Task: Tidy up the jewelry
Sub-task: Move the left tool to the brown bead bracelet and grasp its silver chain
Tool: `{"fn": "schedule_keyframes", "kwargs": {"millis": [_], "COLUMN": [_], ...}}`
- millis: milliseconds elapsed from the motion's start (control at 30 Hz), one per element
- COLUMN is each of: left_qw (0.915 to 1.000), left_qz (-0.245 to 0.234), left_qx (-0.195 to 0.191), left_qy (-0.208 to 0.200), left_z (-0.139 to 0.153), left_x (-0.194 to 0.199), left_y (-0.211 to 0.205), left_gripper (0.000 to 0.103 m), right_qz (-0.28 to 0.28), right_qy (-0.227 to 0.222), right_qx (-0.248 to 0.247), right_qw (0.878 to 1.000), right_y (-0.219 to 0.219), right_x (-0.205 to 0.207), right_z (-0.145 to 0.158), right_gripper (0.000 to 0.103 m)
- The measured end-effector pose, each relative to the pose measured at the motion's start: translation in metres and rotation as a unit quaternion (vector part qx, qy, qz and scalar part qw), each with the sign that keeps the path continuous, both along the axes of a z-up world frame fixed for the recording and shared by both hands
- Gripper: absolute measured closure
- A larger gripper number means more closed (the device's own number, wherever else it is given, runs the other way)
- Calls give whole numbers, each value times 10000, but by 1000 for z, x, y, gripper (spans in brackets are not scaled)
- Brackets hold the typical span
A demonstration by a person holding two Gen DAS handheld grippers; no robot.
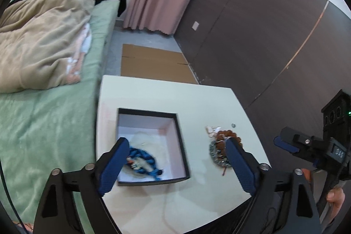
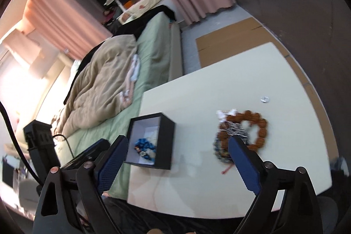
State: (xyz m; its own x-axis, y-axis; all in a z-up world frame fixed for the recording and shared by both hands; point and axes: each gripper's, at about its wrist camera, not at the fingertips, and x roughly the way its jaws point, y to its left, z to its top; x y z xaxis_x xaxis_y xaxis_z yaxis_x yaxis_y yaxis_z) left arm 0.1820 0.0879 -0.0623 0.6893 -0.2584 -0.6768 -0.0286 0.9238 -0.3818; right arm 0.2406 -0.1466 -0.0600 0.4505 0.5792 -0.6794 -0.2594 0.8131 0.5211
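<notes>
A black box [image 1: 181, 142] with a white inside stands on the white table [image 1: 197, 100]. A blue bead bracelet [image 1: 144, 160] lies in it, also seen in the right wrist view [image 2: 144, 147]. A pile of jewelry lies right of the box: a brown bead bracelet [image 2: 260, 128], a silver piece [image 2: 235, 129] and a dark beaded strand [image 2: 221, 152]. The pile also shows in the left wrist view [image 1: 221, 146]. My left gripper [image 1: 177, 165] is open and empty above the box's near edge. My right gripper [image 2: 178, 165] is open and empty, between box and pile.
A small silver ring [image 2: 265, 99] lies on the table beyond the pile. A bed with a green sheet [image 1: 43, 124] and beige duvet [image 1: 39, 43] is left of the table. Flat cardboard [image 1: 151, 63] lies on the floor behind, by a dark wall [image 1: 263, 36].
</notes>
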Motion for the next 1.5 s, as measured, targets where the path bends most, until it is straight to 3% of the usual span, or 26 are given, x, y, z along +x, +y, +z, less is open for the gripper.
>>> {"fn": "schedule_keyframes", "kwargs": {"millis": [367,500,700,967,1200,1400,1500], "left_qw": [9973,9937,9830,9690,9588,9507,9405], "left_qz": [-572,-883,-1414,-1782,-1867,-1841,-1850], "left_qx": [464,691,1134,1586,1918,2251,2628], "left_qy": [6,89,292,650,956,1076,1102], "left_z": [2,-2,-18,-44,-68,-84,-89], "left_x": [31,43,58,78,96,102,102], "left_y": [-64,-93,-137,-176,-193,-201,-207], "left_gripper": [14,26,45,60,68,68,68], "right_qz": [-607,-685,-753,-758,-885,-946,-926], "right_qy": [-68,-54,-12,131,271,373,456], "right_qx": [326,411,572,759,944,1042,1067], "right_qw": [9976,9968,9955,9941,9912,9893,9889], "right_y": [-65,-82,-104,-122,-144,-153,-154], "right_x": [0,4,9,19,25,32,35], "right_z": [-23,-32,-52,-75,-94,-106,-112], "right_gripper": [10,10,10,10,10,10,10]}}
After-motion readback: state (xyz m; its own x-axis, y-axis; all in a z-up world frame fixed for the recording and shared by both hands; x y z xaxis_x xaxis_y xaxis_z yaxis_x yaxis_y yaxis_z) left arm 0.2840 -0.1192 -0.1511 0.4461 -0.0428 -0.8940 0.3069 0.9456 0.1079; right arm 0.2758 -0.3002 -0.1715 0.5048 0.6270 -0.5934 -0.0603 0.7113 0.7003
